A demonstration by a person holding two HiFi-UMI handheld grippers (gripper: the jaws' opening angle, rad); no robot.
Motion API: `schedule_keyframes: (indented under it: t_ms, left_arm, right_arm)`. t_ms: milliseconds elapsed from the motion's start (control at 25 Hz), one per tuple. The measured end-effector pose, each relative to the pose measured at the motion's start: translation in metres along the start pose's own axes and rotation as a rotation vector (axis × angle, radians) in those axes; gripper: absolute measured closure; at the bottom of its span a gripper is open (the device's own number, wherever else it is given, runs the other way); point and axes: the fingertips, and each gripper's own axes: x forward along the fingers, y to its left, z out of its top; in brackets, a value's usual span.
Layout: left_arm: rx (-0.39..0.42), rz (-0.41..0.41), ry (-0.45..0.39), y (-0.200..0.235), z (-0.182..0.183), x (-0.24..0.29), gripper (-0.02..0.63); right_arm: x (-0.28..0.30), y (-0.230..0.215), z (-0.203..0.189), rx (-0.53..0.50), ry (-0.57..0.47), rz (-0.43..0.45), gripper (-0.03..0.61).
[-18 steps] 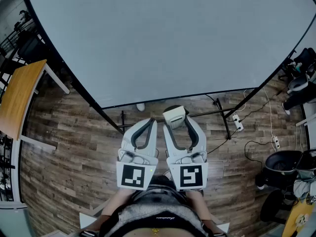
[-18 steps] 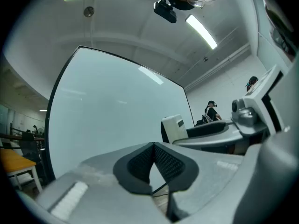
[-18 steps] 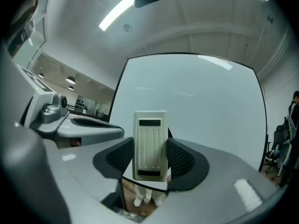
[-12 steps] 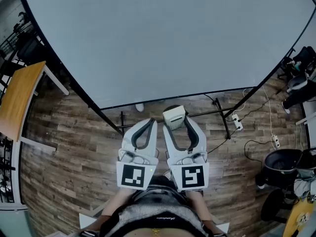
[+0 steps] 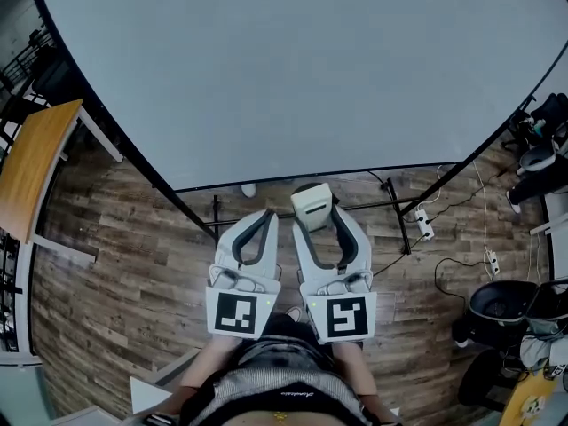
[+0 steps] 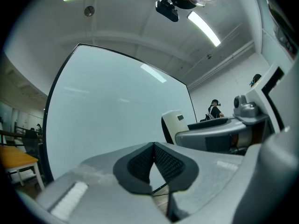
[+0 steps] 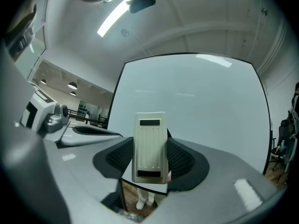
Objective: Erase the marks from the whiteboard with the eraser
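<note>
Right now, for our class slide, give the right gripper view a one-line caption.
Right gripper shut on a white eraser, held upright before a whiteboard with no visible marks.

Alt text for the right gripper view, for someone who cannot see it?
The right gripper is shut on a cream eraser, held upright between its jaws. Beyond it stands a large whiteboard with no marks visible.

Eraser (image 5: pixel 313 208) before whiteboard (image 5: pixel 293 69)
</note>
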Motion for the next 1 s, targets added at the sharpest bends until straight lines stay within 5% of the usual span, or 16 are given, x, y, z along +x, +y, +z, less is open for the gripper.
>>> schedule_keyframes:
  t_ms: [1000]
  left_arm:
    - [-0.014, -0.09, -0.058, 0.143, -0.011, 0.134, 0.609]
  right_arm:
    - [0.201, -0.016, 0.015, -0.054, -0.017, -0.047, 0.35]
